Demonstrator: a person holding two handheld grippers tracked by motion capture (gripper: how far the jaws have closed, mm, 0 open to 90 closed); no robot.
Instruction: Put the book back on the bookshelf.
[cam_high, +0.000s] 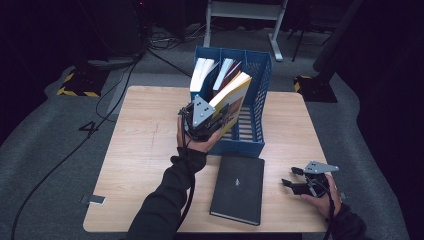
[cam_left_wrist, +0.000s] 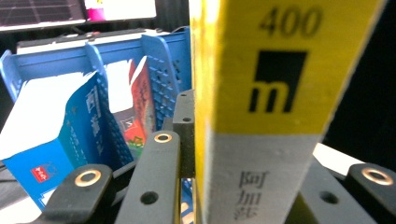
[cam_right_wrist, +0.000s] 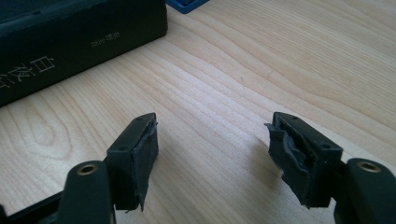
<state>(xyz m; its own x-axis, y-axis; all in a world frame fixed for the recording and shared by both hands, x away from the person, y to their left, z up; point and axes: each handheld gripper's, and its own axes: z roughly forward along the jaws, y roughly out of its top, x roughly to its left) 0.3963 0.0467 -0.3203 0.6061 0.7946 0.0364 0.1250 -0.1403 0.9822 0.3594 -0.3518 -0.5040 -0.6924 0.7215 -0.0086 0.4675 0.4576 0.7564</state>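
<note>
Item: yellow-spined book (cam_high: 231, 100), clamped in the left gripper (cam_high: 212, 119), tilted over the near right slot of the blue file rack (cam_high: 260, 85). Right gripper (cam_high: 294, 177): jaws wide, empty, right of black book (cam_high: 238, 188). Risk: book's corner catches a divider; 2 shelved books crowd the entry.

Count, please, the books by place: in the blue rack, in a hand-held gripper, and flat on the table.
In the blue rack: 2 books, white-edged and
In the left hand-held gripper: 1 yellow book
Flat on the table: 1 black book
Total: 4 books
</note>
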